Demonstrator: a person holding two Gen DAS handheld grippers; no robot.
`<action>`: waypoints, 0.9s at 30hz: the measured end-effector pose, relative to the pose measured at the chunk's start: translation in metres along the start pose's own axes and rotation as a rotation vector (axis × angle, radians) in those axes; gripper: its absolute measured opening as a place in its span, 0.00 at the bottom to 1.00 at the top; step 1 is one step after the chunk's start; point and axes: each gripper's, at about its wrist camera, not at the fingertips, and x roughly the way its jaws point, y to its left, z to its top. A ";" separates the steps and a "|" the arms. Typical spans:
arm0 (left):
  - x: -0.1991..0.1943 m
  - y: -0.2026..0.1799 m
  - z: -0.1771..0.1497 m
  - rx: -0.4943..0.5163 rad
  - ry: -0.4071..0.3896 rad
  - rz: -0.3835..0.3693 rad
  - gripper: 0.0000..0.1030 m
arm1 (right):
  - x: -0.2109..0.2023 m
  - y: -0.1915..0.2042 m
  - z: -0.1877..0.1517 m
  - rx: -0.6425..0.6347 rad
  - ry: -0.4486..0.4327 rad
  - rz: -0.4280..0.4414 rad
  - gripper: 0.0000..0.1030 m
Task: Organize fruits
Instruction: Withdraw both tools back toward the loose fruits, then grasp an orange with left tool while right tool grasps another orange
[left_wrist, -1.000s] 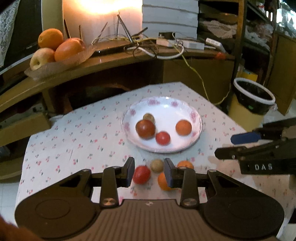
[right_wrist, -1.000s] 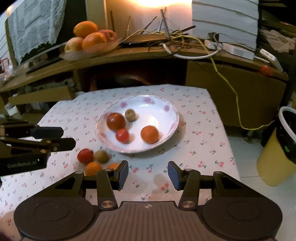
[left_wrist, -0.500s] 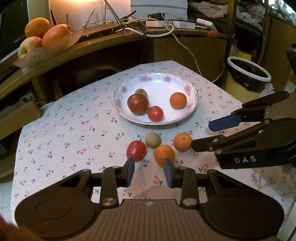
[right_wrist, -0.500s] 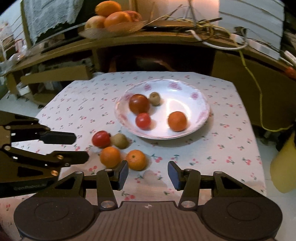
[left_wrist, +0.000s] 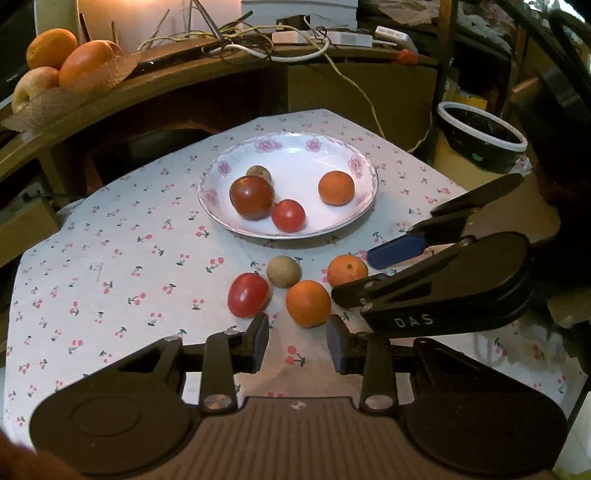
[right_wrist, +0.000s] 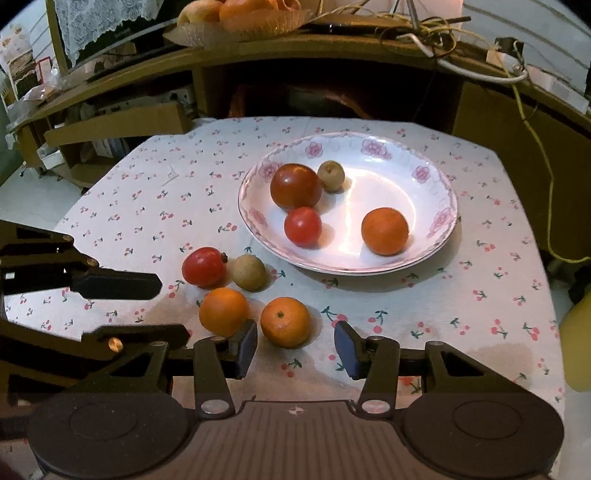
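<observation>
A white flowered plate (left_wrist: 364, 166) (right_wrist: 441, 184) holds a dark red tomato (left_wrist: 252, 197), a small red tomato (left_wrist: 288, 215), an orange (left_wrist: 336, 188) and a small brown fruit (left_wrist: 258, 172). On the cloth in front lie a red tomato (left_wrist: 247, 294) (right_wrist: 204, 267), a brown fruit (left_wrist: 283, 271) (right_wrist: 249, 272) and two oranges (left_wrist: 308, 303) (left_wrist: 347, 270). My left gripper (left_wrist: 297, 344) is open, just short of the near orange. My right gripper (right_wrist: 295, 349) is open, with the right-hand orange (right_wrist: 284, 322) between its fingertips, untouched; the other orange (right_wrist: 223, 311) is beside its left finger.
The cherry-print tablecloth (left_wrist: 110, 258) covers a small table. A wooden shelf behind carries a tray of large fruit (left_wrist: 66, 62) and cables. A bin (left_wrist: 480, 136) stands to the right of the table. Each gripper shows in the other's view.
Both grippers have moved down and forward toward the loose fruit. The right gripper has come around the right-hand orange. No fruit has moved.
</observation>
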 end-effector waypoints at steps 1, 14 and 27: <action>0.001 0.000 0.000 0.001 0.002 -0.001 0.38 | 0.002 0.001 0.000 -0.003 0.005 0.002 0.43; 0.022 -0.011 0.008 0.021 -0.004 -0.007 0.38 | -0.007 -0.013 -0.002 0.027 0.022 0.003 0.29; 0.042 -0.012 0.012 -0.007 0.008 0.021 0.38 | -0.012 -0.029 -0.008 0.069 0.059 -0.011 0.30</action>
